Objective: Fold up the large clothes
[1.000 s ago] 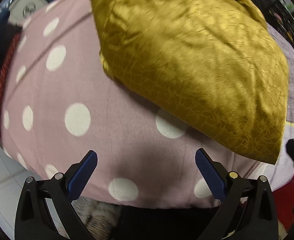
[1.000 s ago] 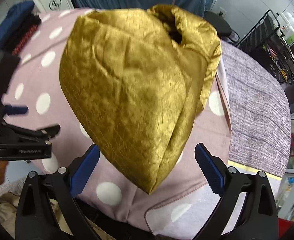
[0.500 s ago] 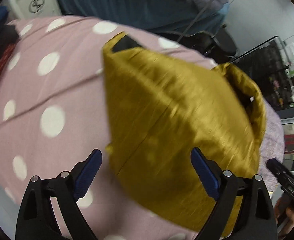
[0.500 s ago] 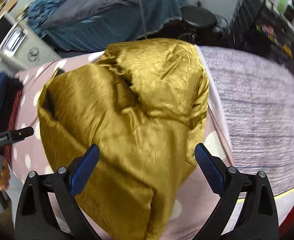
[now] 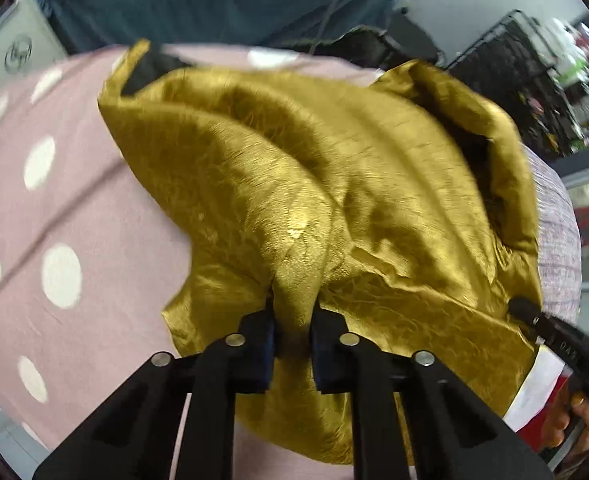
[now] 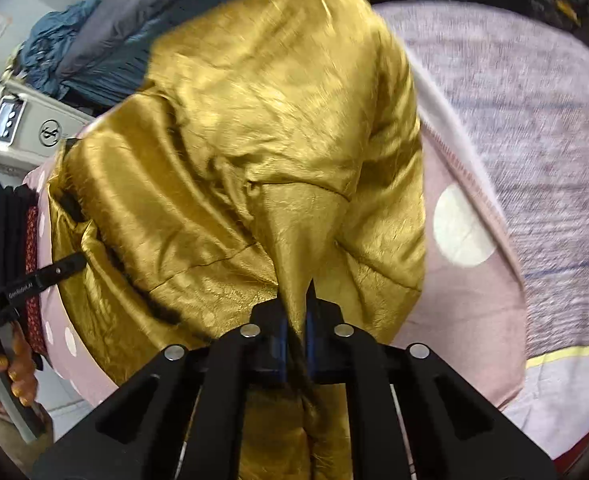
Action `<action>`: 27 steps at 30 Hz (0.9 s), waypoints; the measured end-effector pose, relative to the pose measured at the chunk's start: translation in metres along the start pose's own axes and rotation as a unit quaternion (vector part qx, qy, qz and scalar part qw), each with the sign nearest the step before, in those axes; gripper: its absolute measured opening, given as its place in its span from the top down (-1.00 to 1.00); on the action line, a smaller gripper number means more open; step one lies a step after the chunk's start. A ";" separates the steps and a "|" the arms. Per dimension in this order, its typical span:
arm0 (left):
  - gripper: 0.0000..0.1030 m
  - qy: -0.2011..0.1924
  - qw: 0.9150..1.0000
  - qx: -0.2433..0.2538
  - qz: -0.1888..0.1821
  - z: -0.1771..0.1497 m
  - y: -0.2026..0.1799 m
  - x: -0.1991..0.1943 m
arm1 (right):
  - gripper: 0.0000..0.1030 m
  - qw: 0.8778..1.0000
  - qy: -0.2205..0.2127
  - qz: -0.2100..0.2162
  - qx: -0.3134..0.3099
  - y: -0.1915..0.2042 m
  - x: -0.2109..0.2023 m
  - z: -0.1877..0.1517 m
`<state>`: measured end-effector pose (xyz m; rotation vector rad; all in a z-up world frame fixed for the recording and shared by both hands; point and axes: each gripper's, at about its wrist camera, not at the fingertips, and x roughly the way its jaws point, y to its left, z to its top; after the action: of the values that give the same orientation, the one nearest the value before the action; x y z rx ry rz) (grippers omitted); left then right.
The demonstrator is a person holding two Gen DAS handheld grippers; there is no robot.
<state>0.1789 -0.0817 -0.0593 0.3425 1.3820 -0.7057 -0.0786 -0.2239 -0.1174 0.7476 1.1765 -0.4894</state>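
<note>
Gold garment [image 5: 374,184], qty 1: shiny, crinkled, bunched in ridges on pink dotted cover [image 5: 66,240], qty 1, which lies over a grey cloth [image 6: 534,120], qty 1, w/ a yellow edge line low R in right view. Grippers, qty 2. Left gripper [image 5: 293,324]: jaws nearly together, clamped on a pinched fold of the garment's near edge; fabric rises in a ridge from btwn the blue pads [image 5: 268,344]. Right gripper [image 6: 295,320]: jaws drawn in tighter, only a thin fold btwn them; cloth peaks up to a point just above the tips, rest trails down under the frame. Both pinches at the near hem, garment spread away from each camera. Left view only: dark lining opening at garment's far L corner [image 5: 150,72], black wire rack [image 5: 514,40] far R w/ blurred items, right gripper's finger [image 5: 550,336] entering from R edge, touching garment's R edge, w/ a hand [image 5: 574,420] below it, nails yellow. Right view only: white machine [image 6: 26,128] w/ small screen far L, heap of blue-grey bedding [image 6: 106,40] behind it, stack of dark clothes [image 6: 2,232] w/ red trim at L edge, left gripper's finger [image 6: 50,274] reaching to garment's L side, holding hand [image 6: 10,368] below. Both views motion-blurred in parts; dots on cover not countable in full.
</note>
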 end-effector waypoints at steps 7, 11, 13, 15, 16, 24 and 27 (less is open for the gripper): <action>0.86 -0.071 0.991 0.108 -0.041 -0.064 -0.026 -0.079 | 0.90 0.987 -0.091 -0.008 -0.133 0.044 -0.089 -0.044; 0.86 -0.013 0.990 0.131 -0.041 -0.141 -0.025 -0.072 | 0.91 0.978 -0.067 0.008 -0.196 0.055 -0.105 -0.107; 0.86 0.031 0.991 0.122 -0.045 -0.177 -0.019 -0.056 | 0.91 0.977 -0.032 0.000 -0.212 0.053 -0.098 -0.143; 0.86 0.073 0.991 0.104 -0.046 -0.212 -0.013 -0.036 | 0.91 0.980 0.011 -0.002 -0.201 0.039 -0.084 -0.174; 0.86 0.088 0.990 0.102 -0.041 -0.221 -0.010 -0.025 | 0.91 0.982 0.038 -0.002 -0.185 0.028 -0.074 -0.192; -0.16 0.097 0.981 0.143 -0.088 -0.236 -0.015 -0.043 | -0.35 0.989 0.107 -0.037 -0.098 -0.014 -0.048 -0.228; -0.37 0.071 0.962 0.226 -0.139 -0.237 -0.029 -0.091 | -0.43 0.994 0.049 -0.041 -0.092 -0.007 -0.074 -0.215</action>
<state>-0.0253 0.0634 -0.0096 0.5728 1.4105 -1.2564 -0.2453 -0.0721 -0.0907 0.5719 1.3275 -0.4100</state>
